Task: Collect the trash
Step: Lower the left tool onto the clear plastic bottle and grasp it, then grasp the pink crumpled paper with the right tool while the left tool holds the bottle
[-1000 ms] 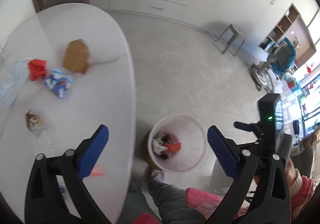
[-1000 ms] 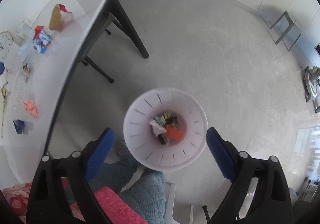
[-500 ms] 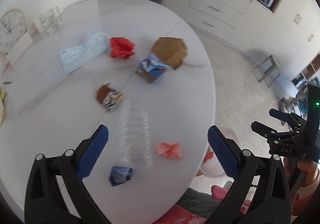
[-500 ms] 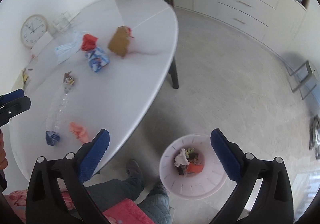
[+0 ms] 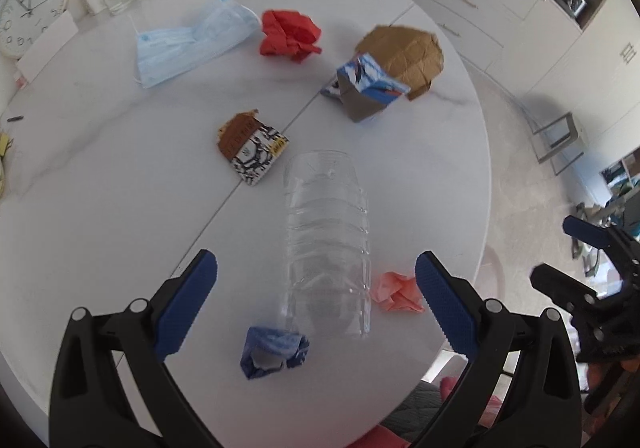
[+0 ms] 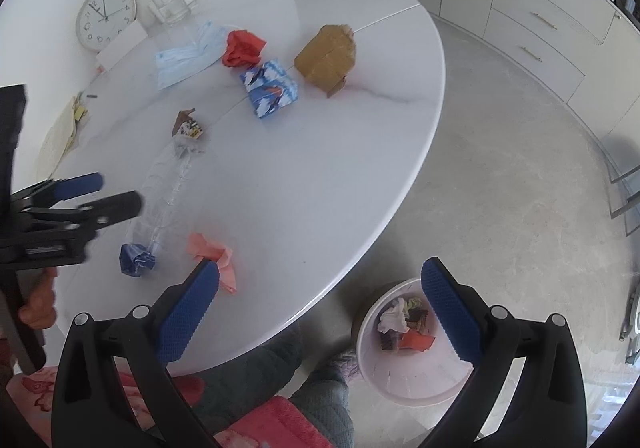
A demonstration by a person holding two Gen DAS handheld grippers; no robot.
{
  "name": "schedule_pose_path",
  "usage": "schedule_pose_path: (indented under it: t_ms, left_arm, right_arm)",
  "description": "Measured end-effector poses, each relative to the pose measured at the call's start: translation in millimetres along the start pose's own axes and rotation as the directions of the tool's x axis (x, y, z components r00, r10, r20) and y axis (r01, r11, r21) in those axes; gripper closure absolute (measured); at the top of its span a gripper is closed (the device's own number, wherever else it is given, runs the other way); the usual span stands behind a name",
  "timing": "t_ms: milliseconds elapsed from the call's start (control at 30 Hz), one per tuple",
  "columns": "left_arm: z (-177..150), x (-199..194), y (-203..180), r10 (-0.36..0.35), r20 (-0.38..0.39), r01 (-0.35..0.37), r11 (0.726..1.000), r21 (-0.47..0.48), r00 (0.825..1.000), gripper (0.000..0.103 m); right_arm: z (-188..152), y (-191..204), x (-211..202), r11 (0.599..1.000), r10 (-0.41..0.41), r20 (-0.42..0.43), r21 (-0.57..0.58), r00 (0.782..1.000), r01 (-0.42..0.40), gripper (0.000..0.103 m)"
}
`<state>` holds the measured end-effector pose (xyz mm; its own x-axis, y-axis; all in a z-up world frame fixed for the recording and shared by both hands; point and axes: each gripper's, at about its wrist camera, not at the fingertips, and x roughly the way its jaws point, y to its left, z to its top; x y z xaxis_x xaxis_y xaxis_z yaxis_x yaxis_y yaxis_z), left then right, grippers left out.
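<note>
Both grippers wide and empty — left gripper [image 5: 316,272] over the bottle [image 5: 326,248], probably its target — so close squarely across its ribbed middle.

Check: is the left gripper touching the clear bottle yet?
Apart. The left wrist view shows the left gripper open, its blue pads well clear of the bottle on either side; the bottle lies on the table between them.

Left black two-finger gripper with blue ribbed pads [image 5: 316,296], jaws spread wide and holding nothing. Right black two-finger gripper with blue ribbed pads [image 6: 318,308], jaws likewise wide apart and empty; each is hand-held.
</note>
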<state>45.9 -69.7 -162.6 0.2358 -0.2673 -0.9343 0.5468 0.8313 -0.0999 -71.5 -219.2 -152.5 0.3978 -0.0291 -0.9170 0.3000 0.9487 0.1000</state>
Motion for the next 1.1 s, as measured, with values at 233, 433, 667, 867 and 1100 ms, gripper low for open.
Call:
schedule_pose_path:
  t_ms: [233,433,667,867,1100]
  left_arm:
    - [11.1,48.8,-4.7,0.028,-0.08,-0.03,0.999,-0.015,0.996,0.008]
    - [12.8,70.4,-5.3,0.056,-0.158,-0.058,0.998,-0.006,0.986,0.043]
    - [13.9,62.0,6.0,0.01,-0.146,-0.017,0.999,-0.048,0.989,0.043]
    - [14.9,5.9,31.2,-0.043,-0.049,0.037,0.993,-0.109,0.998,0.043]
    - [-1.6,-39.1,50.6,-0.022,0.019,0.025,0.987,-0.156,1.0,0.043]
  right_arm:
    - [-4.6,4.3,5.4,1.0,0.002,-0.027,0.003,1.0,-0.002,0.003]
    - [-5.9,3.7,9.7,1.0,0.004,-0.02,0.014,1.0,-0.003,0.003]
    - [-6.6,19.9,33.3,0.994,0.101,-0.088,-0.025,0.991,-0.103,0.003]
    - [-2.4,59.0,59.3,0.972,0.111,-0.12,-0.196,0.987,-0.133,0.011]
    - [-5.3,93.3,88.6,0.933,0.072,-0.164,-0.336,0.984,-0.125,0.047]
